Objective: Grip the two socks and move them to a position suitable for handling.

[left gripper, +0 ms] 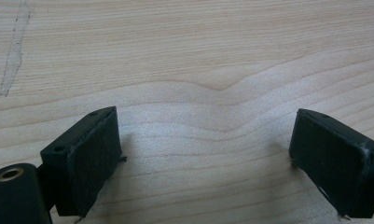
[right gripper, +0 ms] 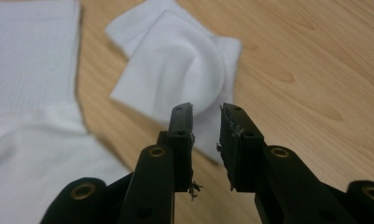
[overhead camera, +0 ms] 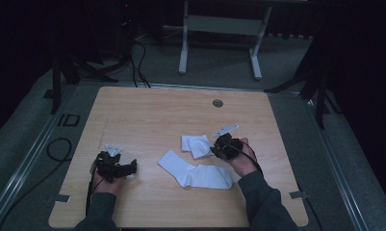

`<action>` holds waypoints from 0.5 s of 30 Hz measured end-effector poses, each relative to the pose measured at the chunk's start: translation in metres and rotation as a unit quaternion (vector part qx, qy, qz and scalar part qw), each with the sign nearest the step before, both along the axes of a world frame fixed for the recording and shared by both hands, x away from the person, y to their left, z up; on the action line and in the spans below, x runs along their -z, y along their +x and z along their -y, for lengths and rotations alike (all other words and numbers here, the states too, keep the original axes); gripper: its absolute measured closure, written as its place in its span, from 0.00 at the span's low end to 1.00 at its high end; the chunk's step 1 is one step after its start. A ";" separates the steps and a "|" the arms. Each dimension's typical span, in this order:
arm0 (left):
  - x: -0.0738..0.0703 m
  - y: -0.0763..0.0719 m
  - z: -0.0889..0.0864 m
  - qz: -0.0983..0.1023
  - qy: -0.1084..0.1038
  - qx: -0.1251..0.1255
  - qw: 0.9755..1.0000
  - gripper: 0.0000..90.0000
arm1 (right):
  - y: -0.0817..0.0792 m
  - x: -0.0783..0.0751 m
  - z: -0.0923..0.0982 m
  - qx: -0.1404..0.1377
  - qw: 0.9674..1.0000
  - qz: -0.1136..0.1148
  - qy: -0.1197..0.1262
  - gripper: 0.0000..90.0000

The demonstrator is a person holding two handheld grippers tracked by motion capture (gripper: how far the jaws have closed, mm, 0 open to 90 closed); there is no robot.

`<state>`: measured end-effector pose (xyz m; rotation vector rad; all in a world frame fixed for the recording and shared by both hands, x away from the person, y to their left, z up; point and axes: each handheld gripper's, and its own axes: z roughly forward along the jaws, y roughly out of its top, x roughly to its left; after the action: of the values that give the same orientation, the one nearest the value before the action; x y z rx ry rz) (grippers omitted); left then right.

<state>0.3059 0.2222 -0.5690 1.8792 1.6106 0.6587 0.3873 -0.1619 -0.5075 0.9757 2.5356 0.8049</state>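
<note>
Your left gripper (overhead camera: 128,168) sits at the lower left of the high view, on the wooden table (overhead camera: 147,110), with your left hand (overhead camera: 104,183) behind it. In the left gripper view its jaws stand wide apart at the bottom corners of the frame. Bare wood grain lies between them; nothing is gripped. The tongs here are released.

Just right of centre in the high view, a flat white sock (overhead camera: 195,173) lies stretched out, its cuff end pointing toward the upper left and its toe toward the lower right. In the right gripper view it takes the left side of the frame (right gripper: 31,116).

Above and right of it lies a folded white sock (overhead camera: 196,146), close to the flat one; whether the two touch cannot be told. In the right gripper view it sits at upper centre (right gripper: 175,70), just beyond the jaw tips.

Your right gripper (overhead camera: 214,150) is right of centre in the high view, just beside the folded sock's right edge, with your right hand (overhead camera: 246,161) holding it. In the right gripper view (right gripper: 206,112) its jaws are parted by a narrow gap with nothing between the pads. The tongs are released, clamping no cloth.
</note>
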 end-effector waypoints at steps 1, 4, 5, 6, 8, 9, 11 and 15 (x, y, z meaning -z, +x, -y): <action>0.000 0.000 0.000 0.000 0.000 0.000 1.000 0.10 | 0.003 0.001 -0.001 0.001 1.000 -0.001 0.001 0.82; 0.000 0.000 0.000 0.000 0.000 0.000 1.000 0.10 | 0.014 0.003 -0.003 0.008 1.000 -0.015 0.016 0.80; 0.000 0.000 0.000 0.000 0.000 0.000 1.000 0.10 | 0.016 0.004 -0.005 0.010 1.000 -0.017 0.014 0.79; 0.000 0.000 0.000 0.000 0.000 0.000 1.000 0.10 | 0.018 0.006 -0.007 0.012 1.000 -0.019 0.012 0.79; 0.000 0.000 0.000 0.000 0.000 0.000 1.000 0.10 | 0.022 0.008 -0.009 0.013 1.000 -0.024 0.011 0.78; 0.000 0.000 0.000 0.000 0.000 0.000 1.000 0.10 | 0.024 0.009 -0.011 0.015 0.999 -0.026 0.010 0.78; 0.000 0.000 0.000 0.000 -0.001 0.000 1.000 0.10 | 0.027 0.012 -0.013 0.016 0.999 -0.033 0.013 0.79; 0.000 0.000 0.000 0.000 0.000 0.000 1.000 0.10 | 0.031 0.016 -0.015 0.014 0.999 -0.045 0.010 0.92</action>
<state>0.3059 0.2222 -0.5690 1.8789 1.6107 0.6583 0.4182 -0.1467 -0.5237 1.0744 2.5889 0.7960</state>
